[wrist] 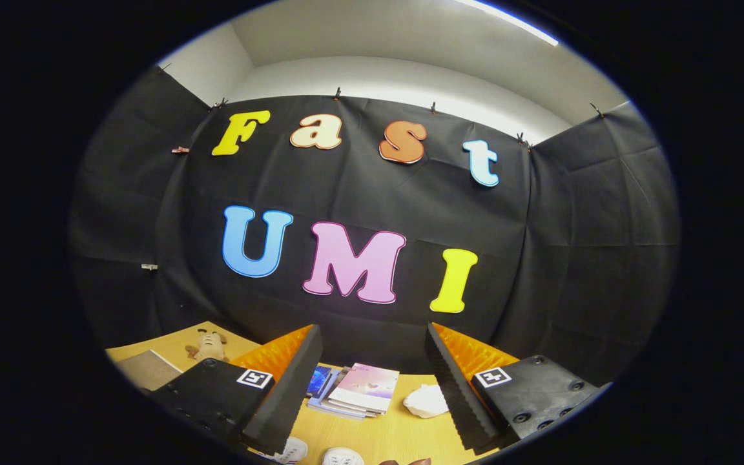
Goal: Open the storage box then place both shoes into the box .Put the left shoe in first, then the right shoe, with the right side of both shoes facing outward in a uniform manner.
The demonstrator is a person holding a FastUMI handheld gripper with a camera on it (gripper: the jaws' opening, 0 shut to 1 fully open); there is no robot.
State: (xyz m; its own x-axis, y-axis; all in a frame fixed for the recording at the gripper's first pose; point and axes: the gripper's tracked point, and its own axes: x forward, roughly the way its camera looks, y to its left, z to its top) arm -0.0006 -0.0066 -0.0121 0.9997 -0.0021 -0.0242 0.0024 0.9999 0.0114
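At lower left, a small plush toy (207, 345) lies on the pale wood-grain counter (398, 436). The gripper (372, 387) hangs with ridged fingers (288, 387) spread wide, empty. Between them sit stacked glossy booklets (360, 391) and crumpled white cloth (426, 400); two white shoes' (343, 457) rounded toes peek in at bottom centre.

The gripper view rides above the wooden table (404, 439), facing the booth wall (372, 194). The open gripper (372, 387) frames its lower part, stacked books (362, 391) near ahead.
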